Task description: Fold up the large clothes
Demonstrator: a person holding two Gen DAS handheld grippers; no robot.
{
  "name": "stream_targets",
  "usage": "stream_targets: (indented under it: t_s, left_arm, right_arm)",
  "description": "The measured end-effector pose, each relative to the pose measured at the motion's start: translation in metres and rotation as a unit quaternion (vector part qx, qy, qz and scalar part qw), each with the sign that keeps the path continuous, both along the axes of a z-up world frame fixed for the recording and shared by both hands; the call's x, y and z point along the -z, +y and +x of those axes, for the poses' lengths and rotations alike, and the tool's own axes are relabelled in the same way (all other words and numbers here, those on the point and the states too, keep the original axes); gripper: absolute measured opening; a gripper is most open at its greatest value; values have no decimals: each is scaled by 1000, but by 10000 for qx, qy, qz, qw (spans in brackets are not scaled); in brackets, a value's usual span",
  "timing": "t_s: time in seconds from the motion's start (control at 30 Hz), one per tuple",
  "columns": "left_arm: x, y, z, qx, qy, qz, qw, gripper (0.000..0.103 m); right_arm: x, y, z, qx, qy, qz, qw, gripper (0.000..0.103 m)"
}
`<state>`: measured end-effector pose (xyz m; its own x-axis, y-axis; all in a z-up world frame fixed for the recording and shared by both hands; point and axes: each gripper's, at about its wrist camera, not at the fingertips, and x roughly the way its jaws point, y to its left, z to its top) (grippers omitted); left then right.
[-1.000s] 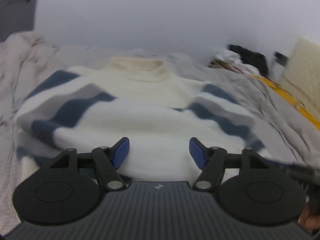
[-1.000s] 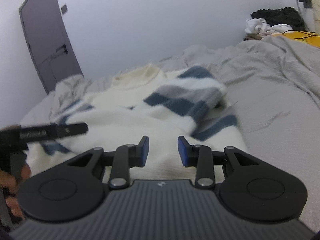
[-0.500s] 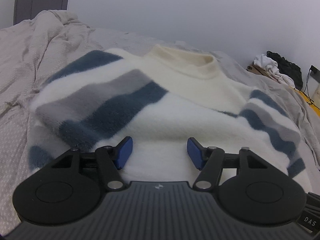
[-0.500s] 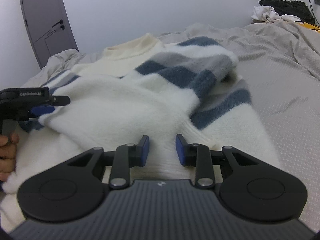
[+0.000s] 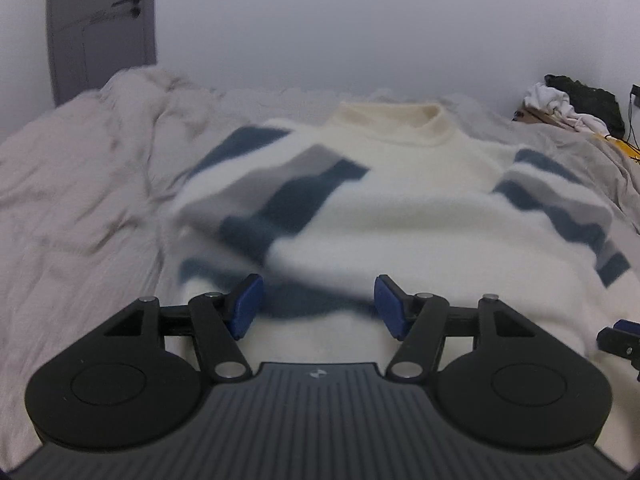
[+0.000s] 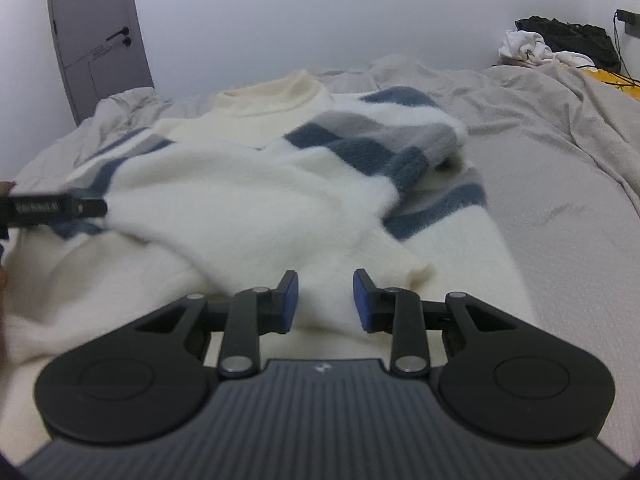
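Both grippers have dropped toward the sweater (image 5: pixel 420 216) hem; left gripper (image 5: pixel 318 306) wide open, right gripper (image 6: pixel 325 300) half open, both empty. Collar lies straight ahead.

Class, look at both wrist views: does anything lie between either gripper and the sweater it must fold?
Nothing visible does. The left gripper and the right gripper both stand open directly over the sweater, with only its own fleece ahead on the bed.

Bare bedsheet (image 6: pixel 560 220) lies open right of the sweater (image 6: pixel 248 200); a clothes pile (image 6: pixel 560 46) crowds the far corner.
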<state>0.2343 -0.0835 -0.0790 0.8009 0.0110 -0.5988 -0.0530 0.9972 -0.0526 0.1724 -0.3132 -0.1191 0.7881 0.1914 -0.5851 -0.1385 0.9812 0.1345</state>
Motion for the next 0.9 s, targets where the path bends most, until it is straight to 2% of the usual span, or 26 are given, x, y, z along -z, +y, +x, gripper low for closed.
stream_targets:
  t_s: [0.1, 0.3, 0.37, 0.43, 0.6, 0.73, 0.9]
  left_arm:
    - [-3, 5, -20, -144, 34, -109, 9998, 67]
    - [-6, 0, -44, -188, 41, 186, 9996, 67]
    - [-4, -3, -48, -230, 62, 373, 9990, 67]
    - [-3, 1, -50, -362, 94, 392, 9985, 67]
    - [2, 26, -35, -841, 452, 106, 9954, 69]
    - [17, 55, -23, -1013, 851, -928, 9869, 71]
    - [23, 60, -13, -1063, 959, -1037, 9842, 75]
  right_arm:
    - [-8, 4, -15, -96, 9, 24, 10000, 34]
    - [-21, 2, -38, -105, 88, 103, 9999, 34]
    - [-23, 1, -43, -74, 149, 28, 9999, 34]
    - [-25, 0, -47, -26, 206, -31, 9998, 34]
    - [-18, -1, -45, 62, 434, -194, 9988, 34]
    - [-3, 1, -36, 68, 725, -313, 9969, 33]
    - [7, 5, -25, 36, 785, -401, 9961, 33]
